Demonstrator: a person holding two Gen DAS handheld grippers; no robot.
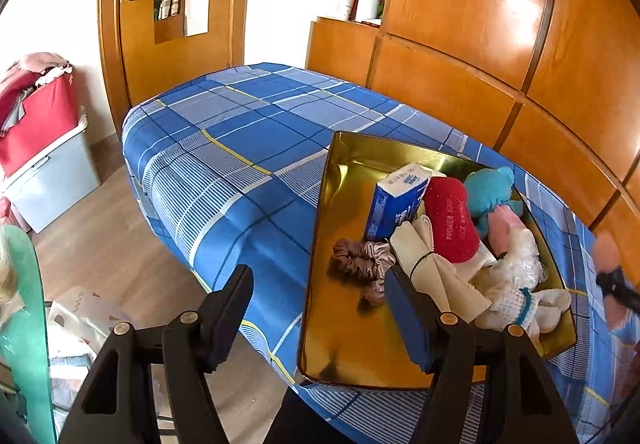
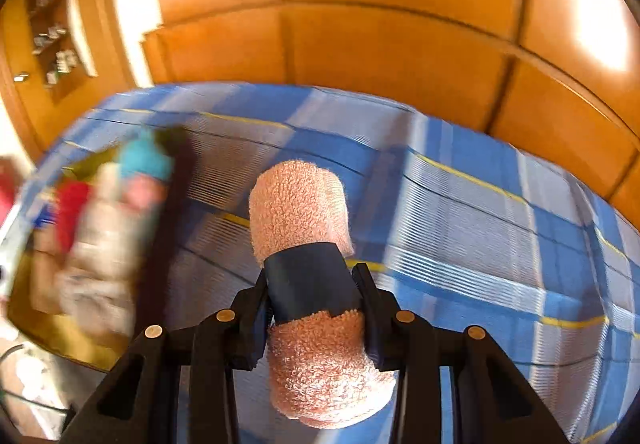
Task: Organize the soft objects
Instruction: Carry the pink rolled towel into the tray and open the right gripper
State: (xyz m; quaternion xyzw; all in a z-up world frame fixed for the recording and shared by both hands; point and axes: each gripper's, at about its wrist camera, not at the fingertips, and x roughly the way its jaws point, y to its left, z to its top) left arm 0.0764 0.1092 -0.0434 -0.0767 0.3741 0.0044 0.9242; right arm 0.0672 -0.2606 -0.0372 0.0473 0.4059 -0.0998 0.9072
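Note:
A gold metal tray (image 1: pixel 352 348) lies on the blue plaid bed (image 1: pixel 240 147). It holds a blue tissue pack (image 1: pixel 394 203), a red plush (image 1: pixel 450 219), a teal plush (image 1: pixel 490 189), a white plush (image 1: pixel 520 276), cream cloths (image 1: pixel 432 272) and a brown scrunchie (image 1: pixel 360 260). My left gripper (image 1: pixel 320 296) is open and empty over the tray's near left edge. My right gripper (image 2: pixel 314 296) is shut on a rolled pink towel with a dark band (image 2: pixel 300 211), held above the bed to the right of the tray (image 2: pixel 44 328). The towel also shows at the left wrist view's right edge (image 1: pixel 608 256).
A wooden headboard (image 1: pixel 480 43) runs behind the bed. A wooden door (image 1: pixel 168 3) stands at the back left. A red bag on a grey storage box (image 1: pixel 48 163) sits on the wooden floor at left. A green glass edge (image 1: pixel 28 324) is near the left gripper.

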